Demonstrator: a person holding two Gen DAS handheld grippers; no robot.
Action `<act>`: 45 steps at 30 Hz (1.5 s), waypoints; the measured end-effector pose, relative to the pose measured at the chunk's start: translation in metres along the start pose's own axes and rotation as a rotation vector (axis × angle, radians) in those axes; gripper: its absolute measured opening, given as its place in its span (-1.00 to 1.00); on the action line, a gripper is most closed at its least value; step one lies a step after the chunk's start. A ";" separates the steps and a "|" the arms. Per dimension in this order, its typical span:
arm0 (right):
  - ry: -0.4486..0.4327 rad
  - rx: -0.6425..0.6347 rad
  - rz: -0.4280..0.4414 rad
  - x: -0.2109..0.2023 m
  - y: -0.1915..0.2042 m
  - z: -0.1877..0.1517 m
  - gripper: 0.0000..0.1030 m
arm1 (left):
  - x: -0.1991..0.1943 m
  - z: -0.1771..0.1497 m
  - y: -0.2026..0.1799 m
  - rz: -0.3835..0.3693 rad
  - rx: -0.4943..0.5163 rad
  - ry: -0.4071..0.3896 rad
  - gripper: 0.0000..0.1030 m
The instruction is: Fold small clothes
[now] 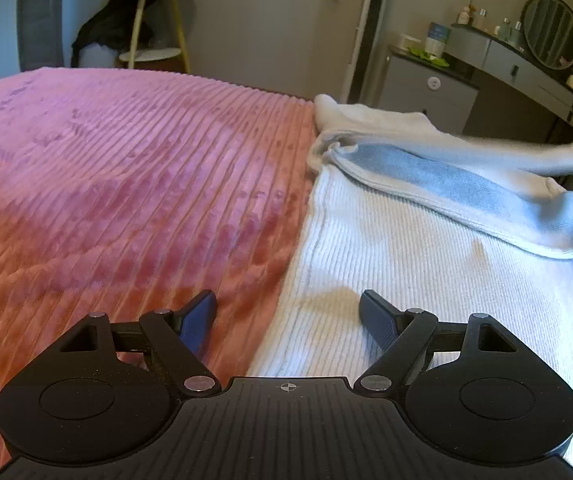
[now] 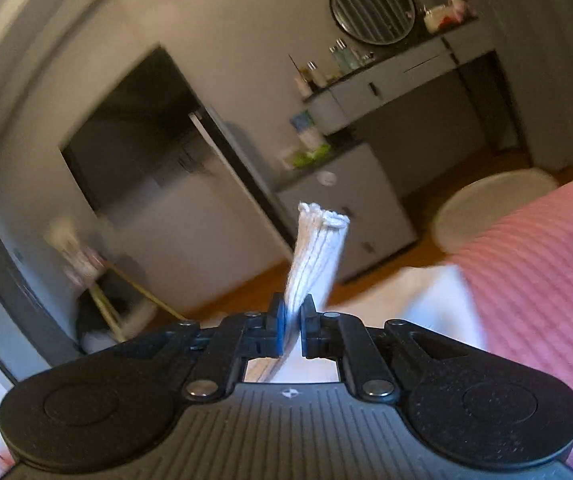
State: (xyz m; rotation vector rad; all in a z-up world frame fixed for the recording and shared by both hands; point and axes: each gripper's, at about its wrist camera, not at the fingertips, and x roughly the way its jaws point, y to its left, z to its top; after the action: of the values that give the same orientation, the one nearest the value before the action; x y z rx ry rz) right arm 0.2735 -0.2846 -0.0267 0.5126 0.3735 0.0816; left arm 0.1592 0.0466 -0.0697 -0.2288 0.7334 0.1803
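A white ribbed knit garment [image 1: 426, 264] lies on the pink ribbed bedspread [image 1: 126, 180], its near part flat and its far part folded over with a bluish-grey inside showing [image 1: 446, 180]. My left gripper [image 1: 288, 308] is open and empty, low over the garment's left edge, one finger over the bedspread and one over the cloth. My right gripper [image 2: 294, 312] is shut on a bunched white edge of the garment [image 2: 318, 252] and holds it lifted above the bed; the lifted cloth shows blurred at the right in the left wrist view [image 1: 546, 152].
A grey dressing table [image 1: 506, 56] with a round mirror and bottles stands beyond the bed on the right. A small drawer cabinet [image 1: 426, 88] sits by it. A round shelf stand [image 1: 154, 28] is at the back left. A white round stool [image 2: 486, 204] stands beside the bed.
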 end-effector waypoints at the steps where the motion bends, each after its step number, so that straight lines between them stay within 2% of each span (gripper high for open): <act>1: 0.030 -0.033 -0.050 0.004 -0.006 -0.008 -0.85 | 0.000 0.000 0.000 0.000 0.001 -0.001 0.63; 4: 0.187 -0.024 -0.206 0.022 -0.036 -0.031 -0.78 | 0.000 0.000 0.000 -0.001 0.001 -0.001 0.63; 5: 0.209 -0.009 -0.226 0.023 -0.044 -0.038 -0.78 | 0.000 0.000 0.000 0.000 0.002 -0.001 0.63; 7: 0.179 0.035 -0.184 0.016 -0.053 -0.044 -0.78 | 0.001 0.000 -0.001 0.002 0.004 -0.003 0.63; 14: 0.178 0.078 -0.145 0.016 -0.056 -0.035 -0.78 | 0.001 0.002 -0.006 0.008 0.022 -0.027 0.62; 15: 0.179 0.062 -0.153 0.016 -0.053 -0.035 -0.85 | 0.000 0.003 -0.006 0.004 0.024 -0.034 0.62; 18: 0.154 -0.021 -0.190 0.011 -0.043 -0.035 -0.85 | 0.001 0.003 -0.007 -0.003 0.035 -0.041 0.62; 20: 0.162 -0.027 -0.252 0.015 -0.046 -0.035 -0.87 | 0.004 0.002 -0.009 0.004 0.047 -0.034 0.62; 23: 0.176 -0.019 -0.268 0.012 -0.046 -0.033 -0.84 | 0.004 0.004 -0.007 -0.001 0.039 -0.033 0.62; 26: 0.121 -0.039 -0.318 -0.012 -0.027 -0.034 -0.66 | 0.005 0.006 -0.004 -0.013 0.017 -0.030 0.62; 27: 0.103 -0.033 -0.312 -0.022 -0.021 -0.037 -0.62 | 0.005 0.007 -0.003 -0.014 0.013 -0.031 0.62; 29: 0.081 0.011 -0.247 -0.045 -0.013 -0.050 -0.58 | 0.005 0.011 -0.002 -0.017 0.004 -0.040 0.62; 31: 0.085 0.057 -0.188 -0.057 -0.011 -0.063 -0.40 | 0.006 0.018 -0.001 -0.014 0.004 -0.054 0.62; 33: 0.096 0.085 -0.125 -0.058 -0.014 -0.076 -0.37 | 0.009 0.027 -0.002 -0.013 0.004 -0.065 0.62; 36: 0.111 0.116 -0.094 -0.046 -0.028 -0.079 -0.37 | 0.017 0.045 -0.005 -0.053 -0.016 -0.078 0.62; 38: 0.100 0.230 -0.073 -0.040 -0.049 -0.074 -0.36 | 0.027 0.060 -0.008 -0.069 -0.032 -0.079 0.60; 40: 0.089 0.374 -0.031 -0.033 -0.071 -0.067 -0.34 | 0.037 0.074 -0.012 -0.089 -0.067 -0.051 0.55; 41: 0.079 0.426 -0.006 -0.029 -0.080 -0.063 -0.34 | 0.041 0.080 -0.012 -0.123 -0.098 -0.030 0.54; 43: 0.060 0.487 0.001 -0.020 -0.092 -0.057 -0.25 | 0.047 0.086 -0.014 -0.185 -0.151 -0.001 0.54; 45: 0.067 0.506 -0.021 -0.006 -0.098 -0.050 -0.23 | 0.056 0.088 -0.022 -0.214 -0.129 0.025 0.54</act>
State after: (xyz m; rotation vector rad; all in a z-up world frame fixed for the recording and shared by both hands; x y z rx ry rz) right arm 0.2474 -0.3474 -0.1136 1.0068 0.4674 -0.0185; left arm 0.2620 0.0535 -0.0409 -0.4308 0.7175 0.0205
